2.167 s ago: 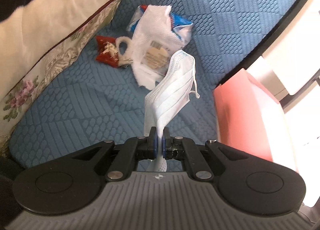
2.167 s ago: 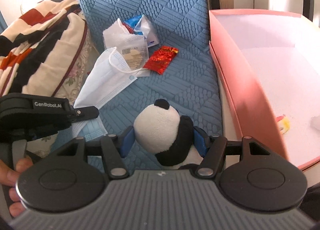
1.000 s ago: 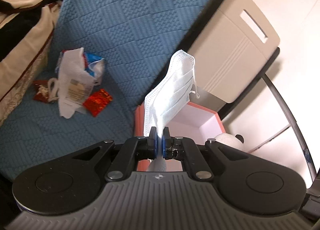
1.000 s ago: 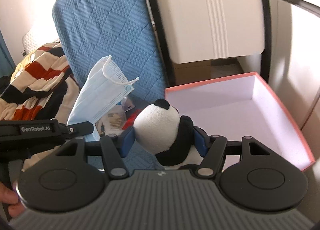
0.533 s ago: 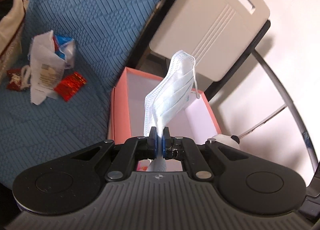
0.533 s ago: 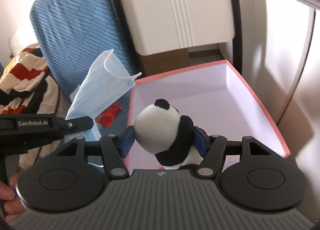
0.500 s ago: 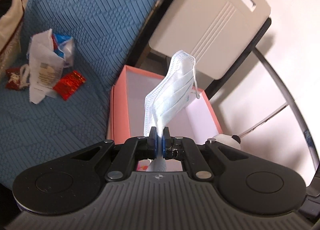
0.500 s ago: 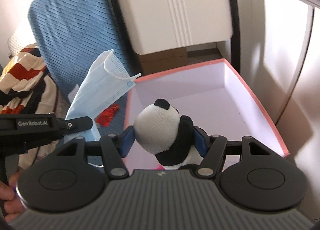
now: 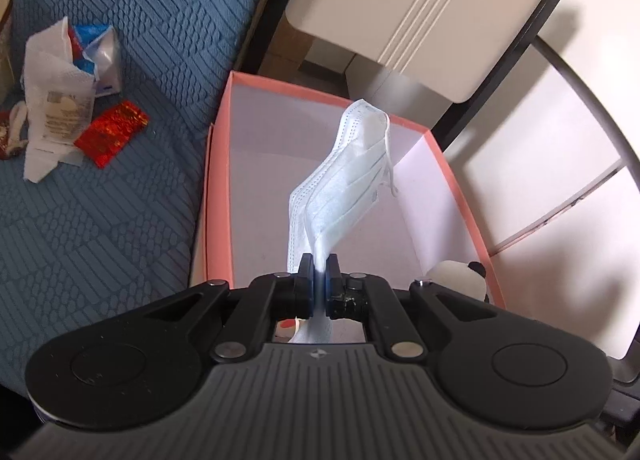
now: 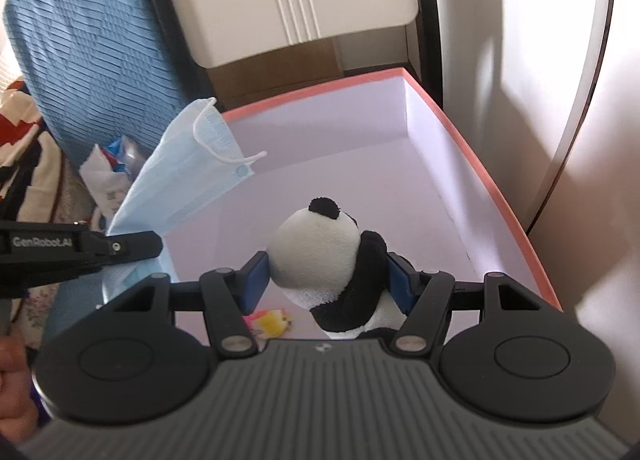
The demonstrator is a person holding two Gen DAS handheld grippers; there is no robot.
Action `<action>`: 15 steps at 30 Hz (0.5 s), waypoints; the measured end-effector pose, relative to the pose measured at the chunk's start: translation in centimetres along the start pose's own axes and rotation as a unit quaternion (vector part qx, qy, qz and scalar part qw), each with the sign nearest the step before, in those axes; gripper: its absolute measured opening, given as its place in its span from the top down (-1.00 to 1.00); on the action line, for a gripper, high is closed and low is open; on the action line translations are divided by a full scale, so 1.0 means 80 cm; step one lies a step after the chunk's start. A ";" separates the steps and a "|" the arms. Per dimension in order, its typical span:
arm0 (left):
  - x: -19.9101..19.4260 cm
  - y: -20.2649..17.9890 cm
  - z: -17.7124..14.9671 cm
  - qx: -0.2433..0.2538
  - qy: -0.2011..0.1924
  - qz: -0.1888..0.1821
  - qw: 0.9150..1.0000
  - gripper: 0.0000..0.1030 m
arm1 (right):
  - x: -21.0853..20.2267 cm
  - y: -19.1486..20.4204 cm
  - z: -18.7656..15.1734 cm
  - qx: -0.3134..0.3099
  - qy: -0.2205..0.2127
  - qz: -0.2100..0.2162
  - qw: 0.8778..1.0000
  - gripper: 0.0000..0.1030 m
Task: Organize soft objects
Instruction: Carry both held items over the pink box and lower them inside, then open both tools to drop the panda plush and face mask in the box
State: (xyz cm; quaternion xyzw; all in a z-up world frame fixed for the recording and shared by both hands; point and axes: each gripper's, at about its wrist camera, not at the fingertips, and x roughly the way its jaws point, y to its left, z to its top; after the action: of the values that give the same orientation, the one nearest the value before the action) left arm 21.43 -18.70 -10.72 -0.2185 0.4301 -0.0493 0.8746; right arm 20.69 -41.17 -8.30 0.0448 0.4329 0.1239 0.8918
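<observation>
Panda's [image 10: 332, 260] lower body behind right gripper [image 10: 326, 280] housing

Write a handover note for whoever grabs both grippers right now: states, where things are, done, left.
Left gripper: shut on the face mask, held above the pink box.
Right gripper: shut on the panda plush, also over the box.
Box: a small yellow and pink item lies on its floor; neither held item is released yet.
Left on the blue cushion: white wrapper, blue packet, red foil packet.
Next, likely: lower and release mask and panda into the box, then return for the cushion items.
</observation>
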 end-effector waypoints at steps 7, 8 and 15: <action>0.036 -0.002 0.003 0.015 0.031 0.013 0.999 0.88 | 0.032 -0.014 -0.002 -0.003 0.017 0.002 1.000 -0.28; 0.040 -0.004 0.003 0.016 0.033 0.015 0.999 0.88 | 0.035 -0.015 -0.003 -0.003 0.020 0.001 1.000 -0.28; 0.051 -0.006 0.007 0.038 0.033 0.024 0.998 0.87 | 0.044 -0.019 -0.001 -0.003 0.028 -0.001 1.000 -0.29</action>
State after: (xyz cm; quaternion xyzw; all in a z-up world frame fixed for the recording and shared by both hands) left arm 24.48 -20.08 -13.18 -0.1725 0.4616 -0.0516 0.8686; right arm 23.00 -41.71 -11.28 0.0379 0.4572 0.1259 0.8796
